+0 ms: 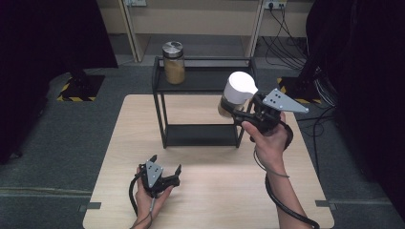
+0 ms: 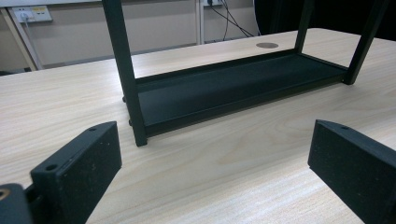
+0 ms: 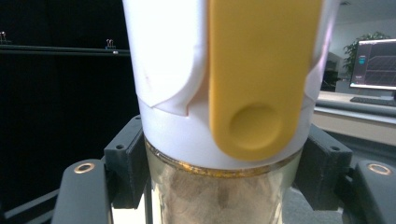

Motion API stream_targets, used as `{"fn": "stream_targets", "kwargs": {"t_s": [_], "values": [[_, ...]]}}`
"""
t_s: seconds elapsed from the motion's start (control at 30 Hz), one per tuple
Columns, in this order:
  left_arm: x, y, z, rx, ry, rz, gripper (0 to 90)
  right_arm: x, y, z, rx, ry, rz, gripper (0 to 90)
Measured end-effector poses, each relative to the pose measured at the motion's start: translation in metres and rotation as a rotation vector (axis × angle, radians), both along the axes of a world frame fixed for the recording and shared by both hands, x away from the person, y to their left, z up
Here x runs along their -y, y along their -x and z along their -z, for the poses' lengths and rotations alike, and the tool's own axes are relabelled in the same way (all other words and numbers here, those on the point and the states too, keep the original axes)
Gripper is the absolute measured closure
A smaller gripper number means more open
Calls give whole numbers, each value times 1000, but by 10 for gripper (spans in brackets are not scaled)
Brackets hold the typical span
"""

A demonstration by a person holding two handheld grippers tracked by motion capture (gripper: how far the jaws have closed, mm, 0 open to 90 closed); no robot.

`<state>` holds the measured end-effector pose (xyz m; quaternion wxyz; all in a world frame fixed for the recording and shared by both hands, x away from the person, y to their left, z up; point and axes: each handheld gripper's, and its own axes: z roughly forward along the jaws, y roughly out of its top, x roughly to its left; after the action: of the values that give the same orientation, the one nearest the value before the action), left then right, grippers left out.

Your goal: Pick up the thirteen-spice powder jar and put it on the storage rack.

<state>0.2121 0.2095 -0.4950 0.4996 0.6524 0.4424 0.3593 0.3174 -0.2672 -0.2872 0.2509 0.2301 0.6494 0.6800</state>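
Near edge of the pale wooden bench (image 1: 210,200): the left tool (image 1: 167,168) rests released, jaws spread wide and empty. Toward the right edge, the right tool (image 1: 237,112) is clenched on the glass body of a clear spice jar with a white cap and yellow flip tab (image 1: 235,95), held in the air beside the black two-tier metal rack (image 1: 160,102). To shelve it well, keep the jar upright and clear the top rail. At the top shelf's far left corner stands a steel-lidded glass jar of yellow powder (image 1: 174,63).

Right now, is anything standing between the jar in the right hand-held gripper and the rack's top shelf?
Nothing visible. The white-lidded jar hangs at the top shelf's right end; the metal-lidded jar stands far left.
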Motion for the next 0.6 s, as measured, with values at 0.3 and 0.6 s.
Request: {"fn": "stream_targets", "kwargs": {"t_s": [0.3,0.6], "values": [[0,0,0,-3,1,1,21,-5,-10,-11,-8,-7,21,304],[0,0,0,0,-1,2,21,-13,-25,-24,-10,-24,50,305]]}}
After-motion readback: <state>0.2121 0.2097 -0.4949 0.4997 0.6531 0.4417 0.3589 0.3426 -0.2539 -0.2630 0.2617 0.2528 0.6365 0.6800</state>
